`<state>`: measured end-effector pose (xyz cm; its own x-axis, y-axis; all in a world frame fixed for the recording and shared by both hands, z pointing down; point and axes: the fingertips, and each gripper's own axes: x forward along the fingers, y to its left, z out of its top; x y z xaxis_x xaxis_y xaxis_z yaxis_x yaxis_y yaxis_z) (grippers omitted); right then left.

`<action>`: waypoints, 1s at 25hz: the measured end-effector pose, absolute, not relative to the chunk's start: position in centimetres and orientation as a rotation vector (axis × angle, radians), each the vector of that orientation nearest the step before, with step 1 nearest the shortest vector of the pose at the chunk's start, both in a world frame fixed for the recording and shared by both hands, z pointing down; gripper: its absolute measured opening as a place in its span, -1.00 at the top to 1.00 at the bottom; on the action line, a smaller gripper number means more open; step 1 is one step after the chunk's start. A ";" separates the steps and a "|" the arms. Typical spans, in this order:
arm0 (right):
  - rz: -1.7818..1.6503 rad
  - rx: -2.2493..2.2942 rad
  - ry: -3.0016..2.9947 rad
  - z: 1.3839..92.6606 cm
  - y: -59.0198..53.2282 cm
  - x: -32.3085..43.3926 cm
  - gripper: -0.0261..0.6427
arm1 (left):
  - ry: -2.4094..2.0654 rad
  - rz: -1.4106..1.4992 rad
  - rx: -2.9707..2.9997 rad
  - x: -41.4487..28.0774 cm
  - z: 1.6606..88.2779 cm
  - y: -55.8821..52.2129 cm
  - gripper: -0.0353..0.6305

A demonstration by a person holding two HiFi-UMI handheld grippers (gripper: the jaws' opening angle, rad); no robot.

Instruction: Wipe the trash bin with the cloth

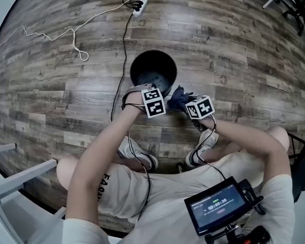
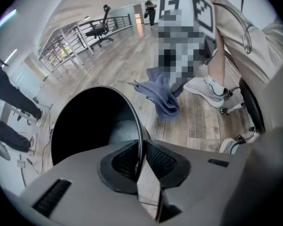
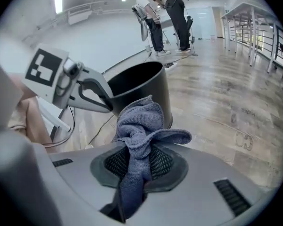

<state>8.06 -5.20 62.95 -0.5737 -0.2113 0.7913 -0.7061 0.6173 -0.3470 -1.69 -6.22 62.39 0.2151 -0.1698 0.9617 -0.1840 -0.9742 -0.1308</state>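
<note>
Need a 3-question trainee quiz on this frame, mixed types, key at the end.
1. True or false: the left claw is clamped on the rim of the trash bin.
2. The right claw holds: A) a sponge B) a blue-grey cloth C) nothing.
3. Fill in: the cloth hangs ___ the trash bin (inside / beside).
Key: 1 true; 2 B; 3 beside.

One trash bin (image 1: 133, 65), one cloth (image 1: 179, 98), two claws (image 2: 142, 166) (image 3: 134, 173), two shoes (image 1: 138, 154) (image 1: 204, 147)
</note>
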 end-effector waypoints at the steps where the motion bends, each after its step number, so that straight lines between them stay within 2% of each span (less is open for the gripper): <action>1: 0.869 0.728 -2.128 61.8 -5.3 8.2 0.68 | -0.391 1.915 2.415 -1.4 62.4 -6.3 0.72; 4: 0.859 0.756 -2.176 59.1 -5.9 8.0 0.68 | -0.500 1.836 2.335 -0.6 62.3 -6.3 0.72; 9: 0.759 0.743 -2.211 56.8 -6.7 7.4 0.68 | -0.529 1.549 2.379 1.5 59.8 -6.3 0.72; 19: 0.781 0.673 -2.160 58.9 -7.2 4.8 0.68 | -0.314 1.887 2.512 -1.1 61.9 -5.1 0.68; 25: 0.823 0.705 -2.121 61.5 -8.4 3.7 0.68 | -0.223 1.990 2.545 -0.7 62.2 -4.8 0.75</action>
